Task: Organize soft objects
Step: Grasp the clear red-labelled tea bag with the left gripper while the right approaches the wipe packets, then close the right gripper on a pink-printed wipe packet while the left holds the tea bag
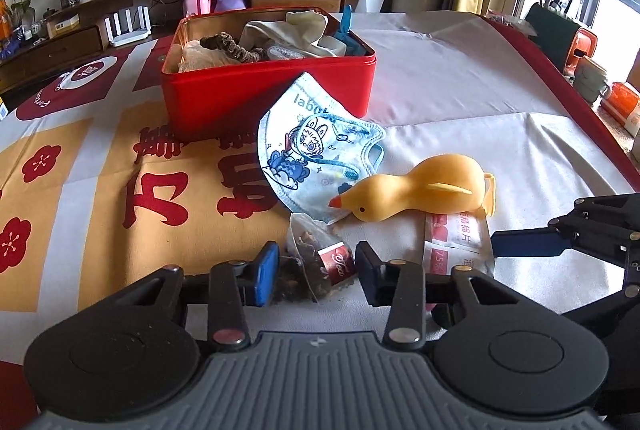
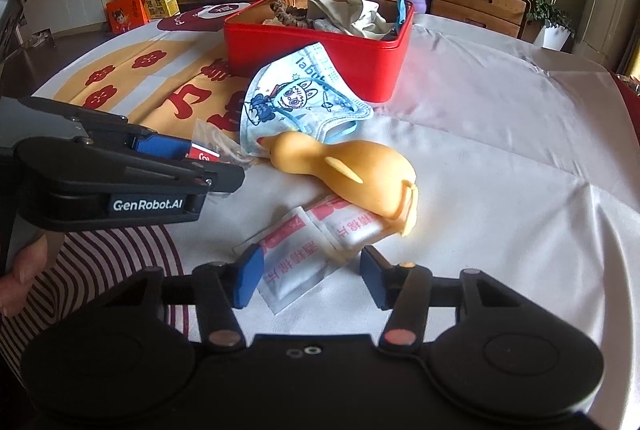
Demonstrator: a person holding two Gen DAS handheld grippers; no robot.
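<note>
1. A tea bag (image 1: 316, 262), clear with a red tag, is seen lying on the counter (image 1: 460, 102), just in front of a printed mask (image 1: 316, 146).
2. It sits between the jaws of the left gripper (image 1: 316, 270); whether the pads press it cannot be told.
3. White wipe packets (image 2: 316, 250) lie beside it, partly under a yellow rubber duck (image 2: 344, 170).
4. The packets lie between the jaws of the right gripper (image 2: 310, 280), which are parted and not seen pressing them.
5. A red tin (image 1: 264, 94), already holding cloth items, stands behind the mask, which leans against its wall.
6. The step in hand is judged to be grasping: both grippers are set around their items.
7. Next, firm closure is called for, then a lift and carry over the mask into the tin.
</note>
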